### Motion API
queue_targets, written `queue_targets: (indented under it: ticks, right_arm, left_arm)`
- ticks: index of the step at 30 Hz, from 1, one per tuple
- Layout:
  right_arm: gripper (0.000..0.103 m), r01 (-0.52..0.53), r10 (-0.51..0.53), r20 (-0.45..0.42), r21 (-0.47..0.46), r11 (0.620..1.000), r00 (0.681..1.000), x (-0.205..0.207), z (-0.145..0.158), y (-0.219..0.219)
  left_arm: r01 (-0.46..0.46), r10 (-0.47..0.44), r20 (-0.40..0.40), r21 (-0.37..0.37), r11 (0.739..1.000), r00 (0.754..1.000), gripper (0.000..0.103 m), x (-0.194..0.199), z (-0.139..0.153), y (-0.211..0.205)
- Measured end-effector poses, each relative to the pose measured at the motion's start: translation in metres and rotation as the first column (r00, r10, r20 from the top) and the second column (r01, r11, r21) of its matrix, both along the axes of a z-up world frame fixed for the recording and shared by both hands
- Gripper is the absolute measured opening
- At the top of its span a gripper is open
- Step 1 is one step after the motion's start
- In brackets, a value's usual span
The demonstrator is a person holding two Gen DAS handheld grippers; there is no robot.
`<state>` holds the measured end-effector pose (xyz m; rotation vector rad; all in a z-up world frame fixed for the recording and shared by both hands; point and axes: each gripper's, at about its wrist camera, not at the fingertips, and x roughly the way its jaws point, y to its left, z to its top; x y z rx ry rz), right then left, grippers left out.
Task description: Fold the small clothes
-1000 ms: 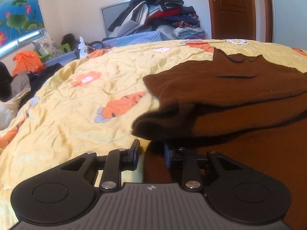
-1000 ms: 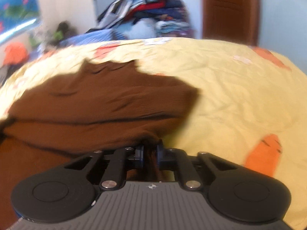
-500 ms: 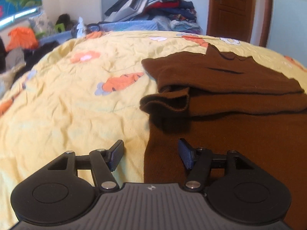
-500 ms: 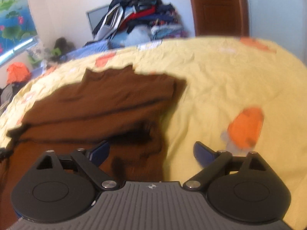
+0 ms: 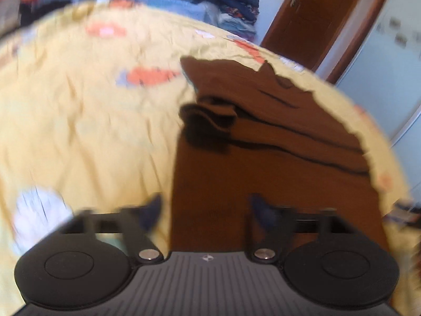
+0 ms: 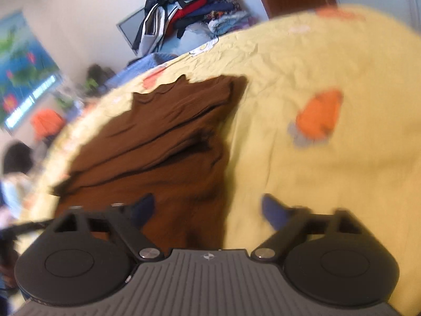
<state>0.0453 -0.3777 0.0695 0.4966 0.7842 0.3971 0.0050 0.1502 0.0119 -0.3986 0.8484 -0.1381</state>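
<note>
A brown knit garment [image 5: 263, 137] lies on the yellow carrot-print bedsheet [image 5: 79, 121], its sleeves folded across the body in layered bands. It also shows in the right wrist view [image 6: 173, 137]. My left gripper [image 5: 205, 208] is open and empty, raised over the garment's near left edge. My right gripper [image 6: 208, 208] is open and empty, raised over the garment's near right edge, one finger above cloth and the other above bare sheet. Both views are blurred and tilted.
A heap of clothes [image 6: 189, 8] is piled at the far side of the bed beside a grey panel. A brown wooden door [image 5: 313, 18] stands at the back right. An orange item [image 6: 47, 123] and clutter lie off the bed's left side.
Both grippers let go of the brown garment's folded part, opened wide and pulled back and up. Both cameras have tilted, and the garment now lies flat.
</note>
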Motion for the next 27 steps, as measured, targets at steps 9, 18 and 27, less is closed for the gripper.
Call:
queue_targets:
  ticks: [9,18,27]
  right_arm:
    - [0.004,-0.044,0.046,-0.07,0.021,0.999,0.996,0.003,-0.016,0.004]
    - [0.051,-0.013,0.033,-0.107,0.181,0.983,0.994,-0.025,-0.017,-0.013]
    - [0.062,-0.065,0.104,-0.125,0.278,0.958,0.987,-0.068,-0.028,-0.001]
  left_arm:
    - [-0.061,0.06,0.008,0.129,0.99,0.998,0.007,0.008,-0.003,-0.006]
    - [0.007,-0.012,-0.054,-0.089,0.996,0.998,0.044,-0.026,-0.004,0.017]
    - [-0.011,0.007,-0.025,-0.161,0.987,1.0,0.042,-0.067,-0.008,0.013]
